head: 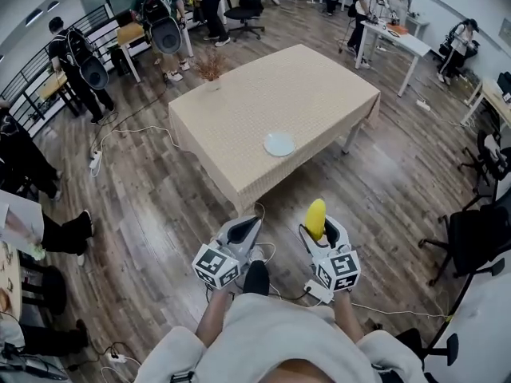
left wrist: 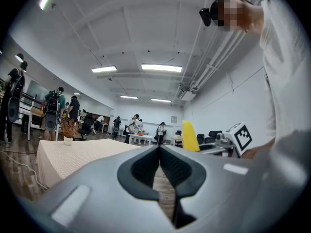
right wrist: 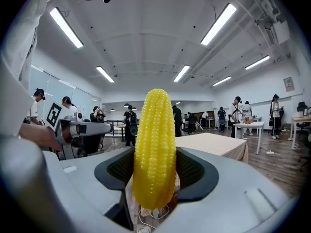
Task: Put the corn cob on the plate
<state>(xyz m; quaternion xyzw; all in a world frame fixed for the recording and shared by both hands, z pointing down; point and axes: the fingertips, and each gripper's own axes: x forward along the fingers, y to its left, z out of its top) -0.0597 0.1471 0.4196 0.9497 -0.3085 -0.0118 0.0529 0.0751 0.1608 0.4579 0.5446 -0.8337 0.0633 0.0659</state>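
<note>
The right gripper (head: 318,231) is clamped on the yellow corn cob (right wrist: 155,149), which stands upright between its dark ribbed pads. In the head view the cob's lower end is hidden inside the jaws. The left gripper (left wrist: 159,149) has its jaws together at the tips, with nothing between them. The small round white plate (head: 279,144) lies well apart from both, on the beige-clothed table (head: 231,110).

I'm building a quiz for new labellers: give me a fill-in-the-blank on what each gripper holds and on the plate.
The right gripper is shut on an upright yellow ____.
The left gripper, jaws together, holds ____.
The white plate on the table is ____.
Missing words: corn cob; nothing; empty.
</note>
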